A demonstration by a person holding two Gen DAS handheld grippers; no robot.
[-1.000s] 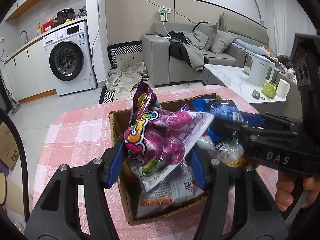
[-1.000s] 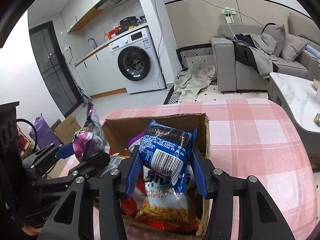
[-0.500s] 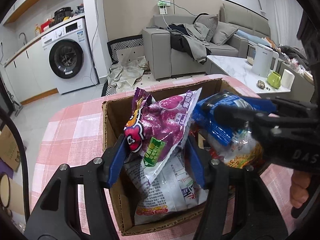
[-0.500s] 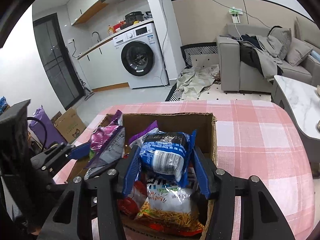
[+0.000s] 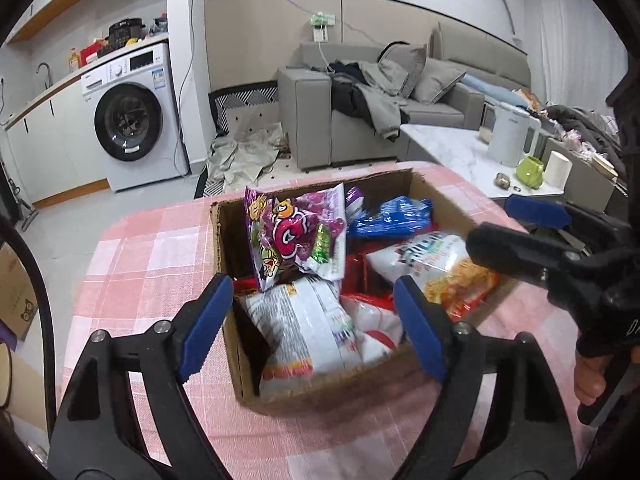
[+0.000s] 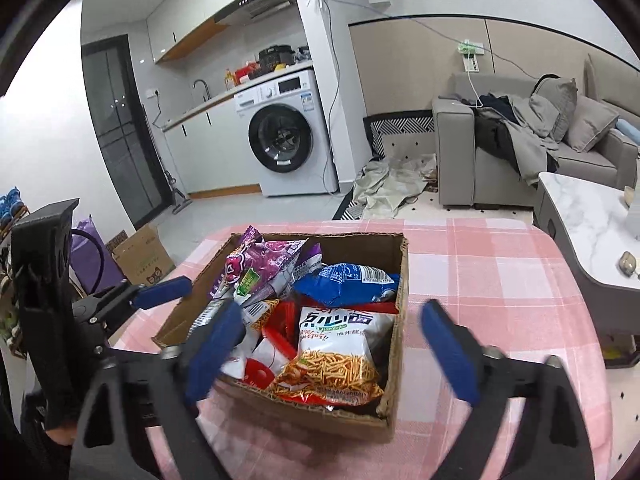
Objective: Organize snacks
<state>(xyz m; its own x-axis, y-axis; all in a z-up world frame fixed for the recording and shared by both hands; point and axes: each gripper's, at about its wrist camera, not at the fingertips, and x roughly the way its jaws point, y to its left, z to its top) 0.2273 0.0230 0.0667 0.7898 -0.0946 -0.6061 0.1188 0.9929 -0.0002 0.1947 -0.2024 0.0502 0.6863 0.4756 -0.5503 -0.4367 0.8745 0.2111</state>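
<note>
- Both claws spread and empty: left gripper (image 5: 312, 320), right gripper (image 6: 332, 350), each hovering at the near edge of the cardboard box (image 6: 402, 280).
- Purple snack bag (image 5: 294, 238) stands in the box's far-left corner, long axis roughly upright, top leaning away. Blue snack bag (image 6: 346, 286) lies flat beside it, long axis across the box.
- Risk: the purple bag looks propped, not seated (hard to confirm), and could topple over the wall if nudged.

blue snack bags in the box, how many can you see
1. The blue bag lies at the far right of the cardboard box, behind the white noodle-snack bag. Others may be buried under the pile.
</note>
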